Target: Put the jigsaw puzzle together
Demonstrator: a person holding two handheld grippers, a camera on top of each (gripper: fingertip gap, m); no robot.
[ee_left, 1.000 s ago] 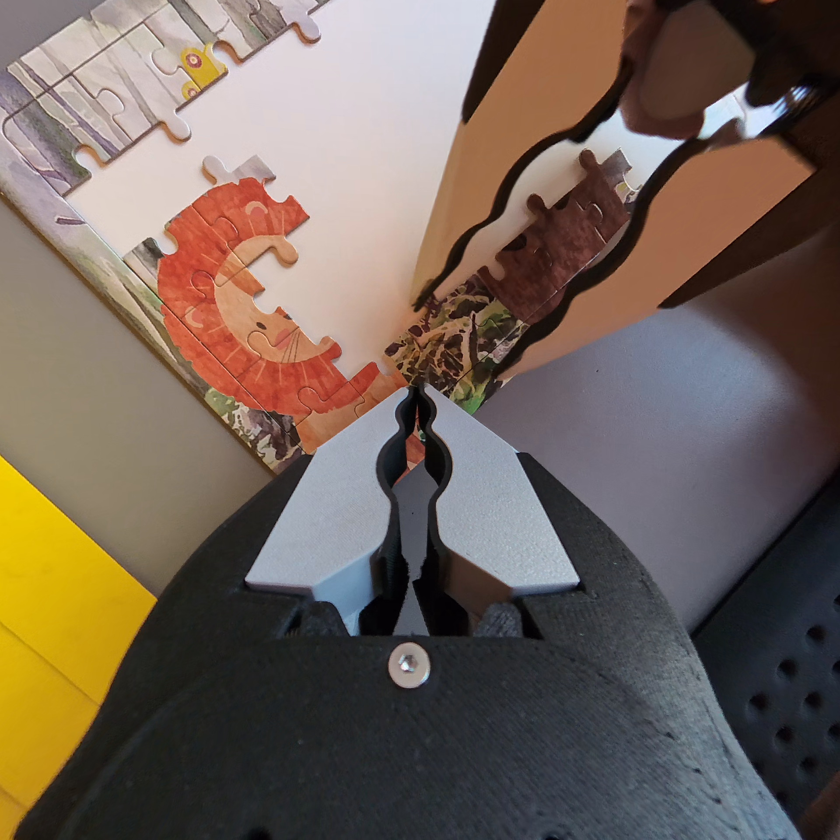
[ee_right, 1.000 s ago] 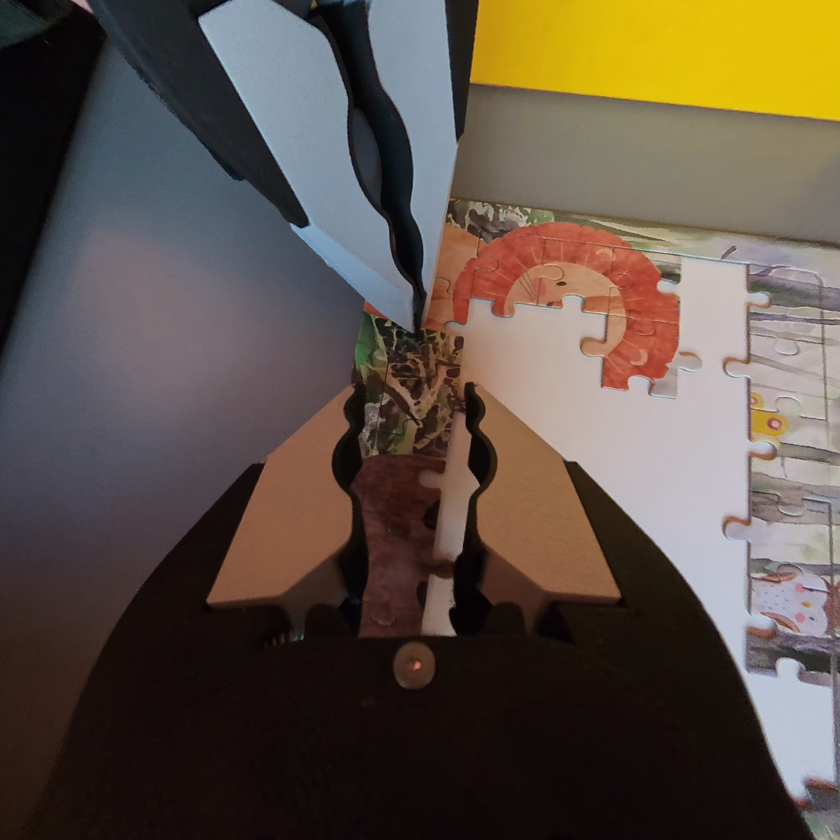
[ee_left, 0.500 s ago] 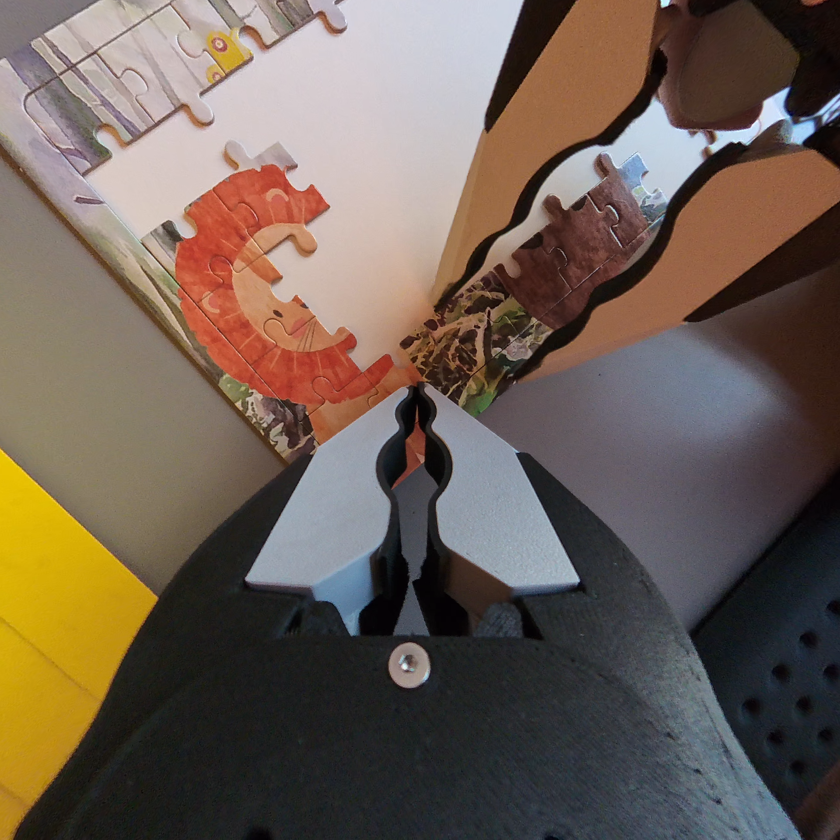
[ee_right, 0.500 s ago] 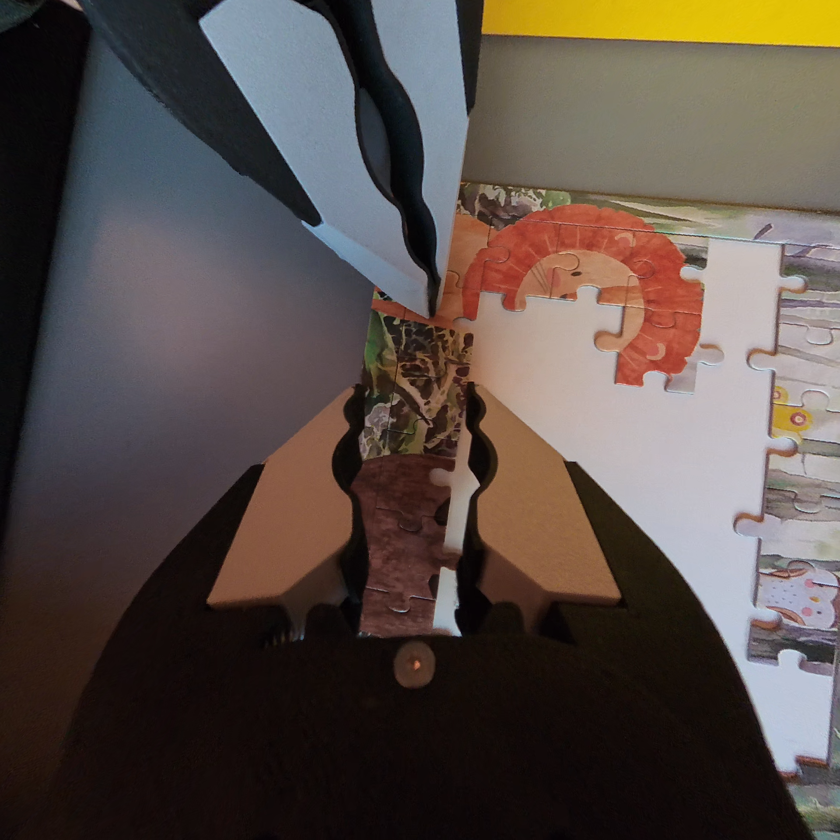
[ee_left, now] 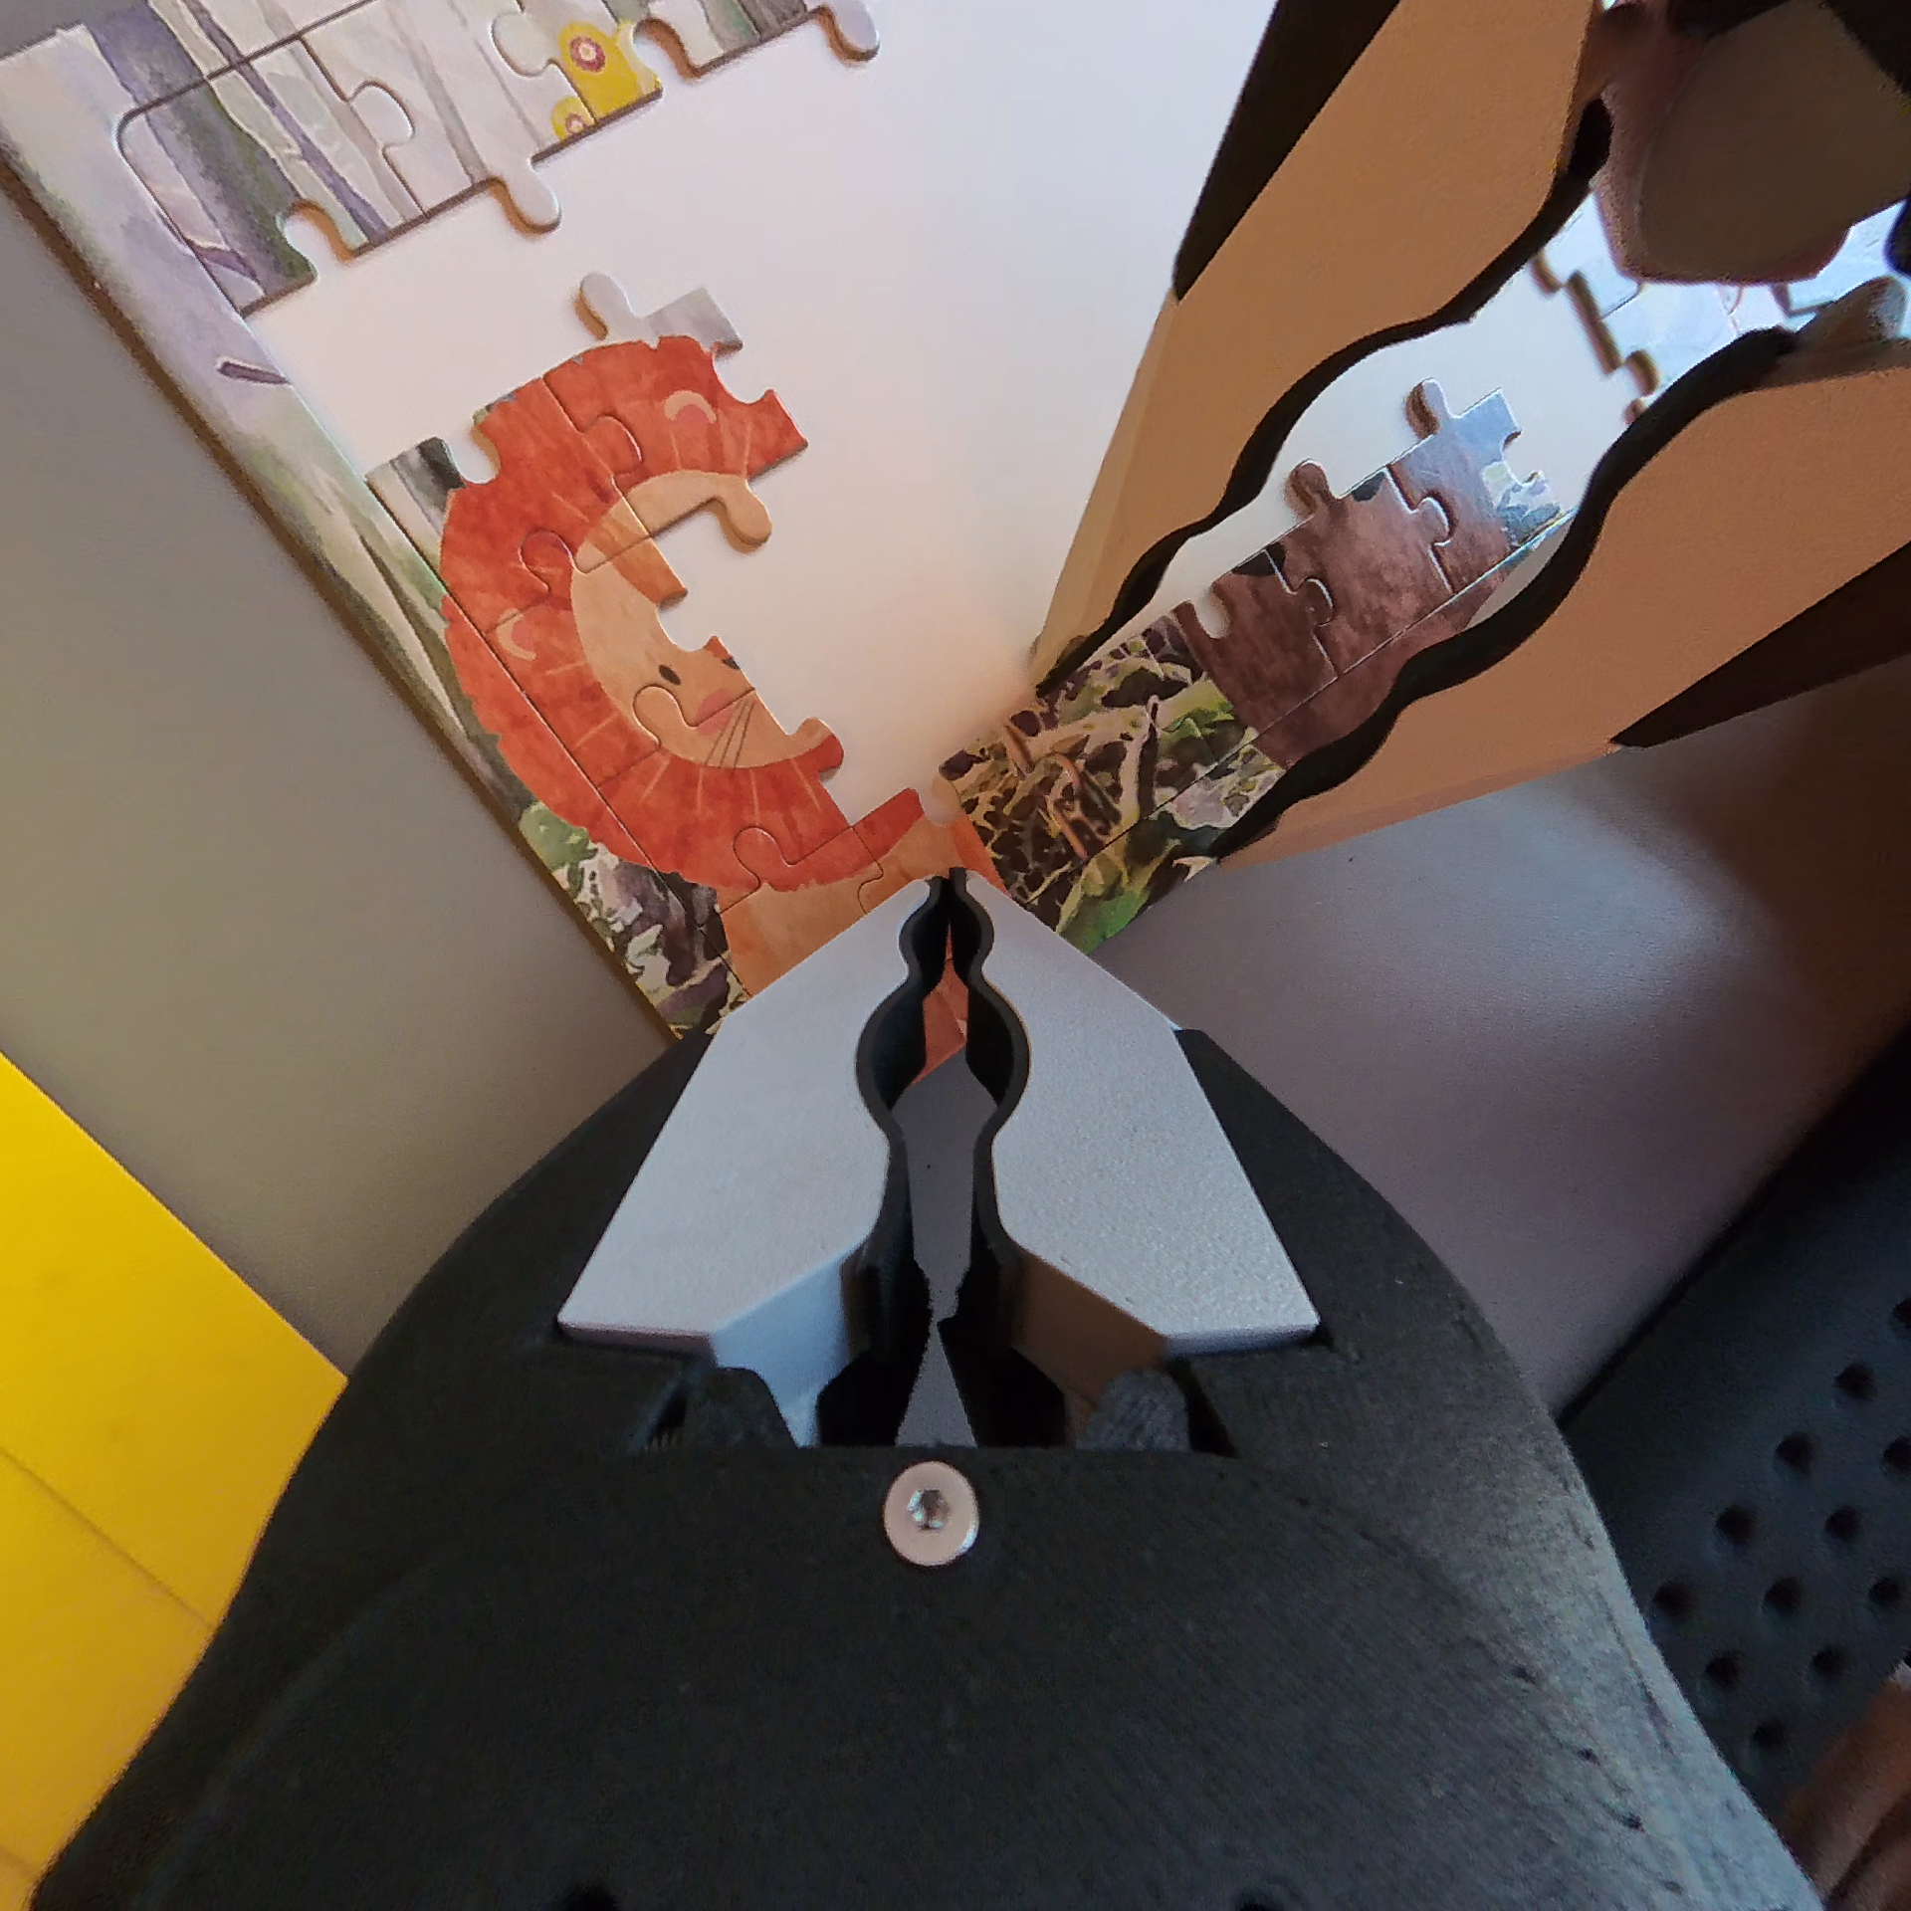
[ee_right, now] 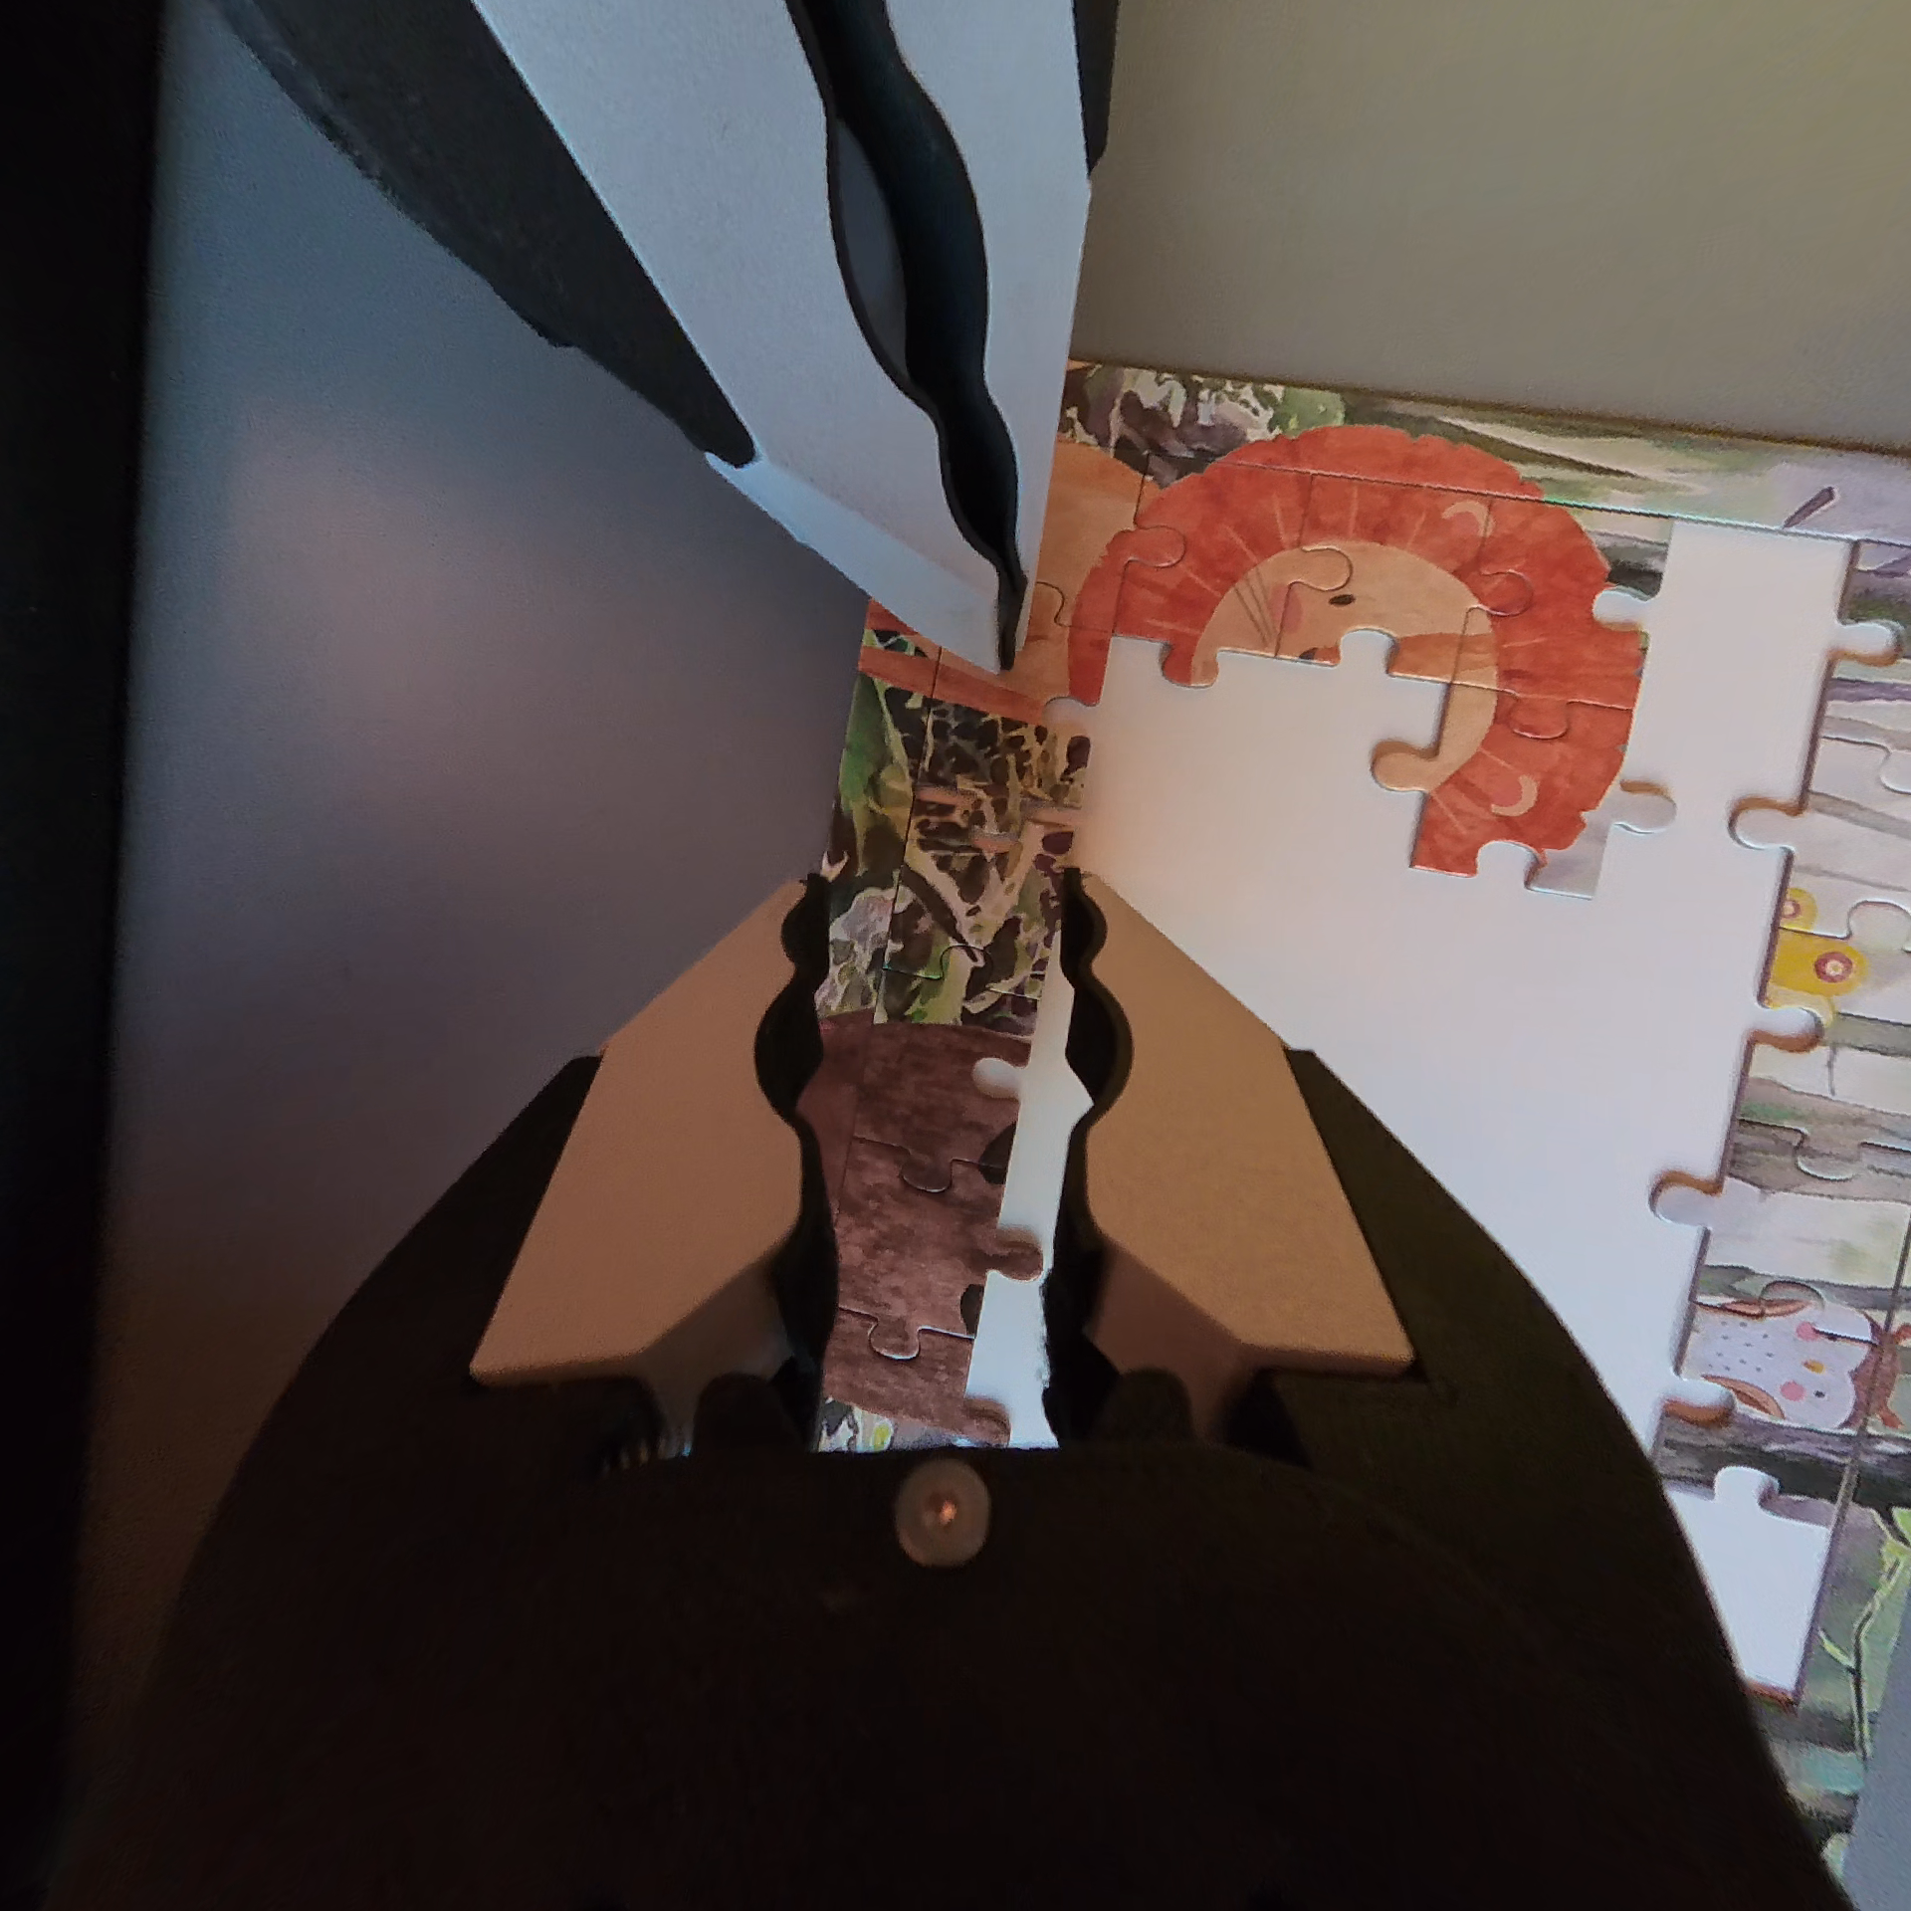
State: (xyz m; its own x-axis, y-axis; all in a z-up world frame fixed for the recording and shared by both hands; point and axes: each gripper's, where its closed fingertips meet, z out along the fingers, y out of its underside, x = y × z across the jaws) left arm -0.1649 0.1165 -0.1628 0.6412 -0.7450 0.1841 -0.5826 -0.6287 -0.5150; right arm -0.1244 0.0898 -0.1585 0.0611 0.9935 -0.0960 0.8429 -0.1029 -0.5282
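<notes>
The jigsaw puzzle lies on its white board (ee_left: 931, 341), partly built. An orange lion (ee_left: 641, 662) runs along one edge, and it also shows in the right wrist view (ee_right: 1344, 579). Leafy pieces (ee_left: 1096, 786) and brown pieces (ee_left: 1344, 579) run along the adjoining edge. My left gripper (ee_left: 951, 884) has grey fingers and is shut. Its tips touch the orange piece at the puzzle's corner, as the right wrist view (ee_right: 1008, 651) shows. My right gripper (ee_right: 946, 884) has tan fingers and is open. It straddles the leafy pieces (ee_right: 972, 827) and brown pieces (ee_right: 910, 1169) and holds nothing.
Grey landscape pieces (ee_left: 341, 134) fill the far side of the board, also seen in the right wrist view (ee_right: 1851, 1086). The board lies on a grey table (ee_left: 207, 724). A yellow surface (ee_left: 103, 1396) lies beyond it. A black perforated surface (ee_left: 1810, 1499) lies at the right.
The puzzle has drifted rightward in both views as both grippers shifted slightly. The left tips stay at the orange corner piece. Neither gripper's jaws have changed.
</notes>
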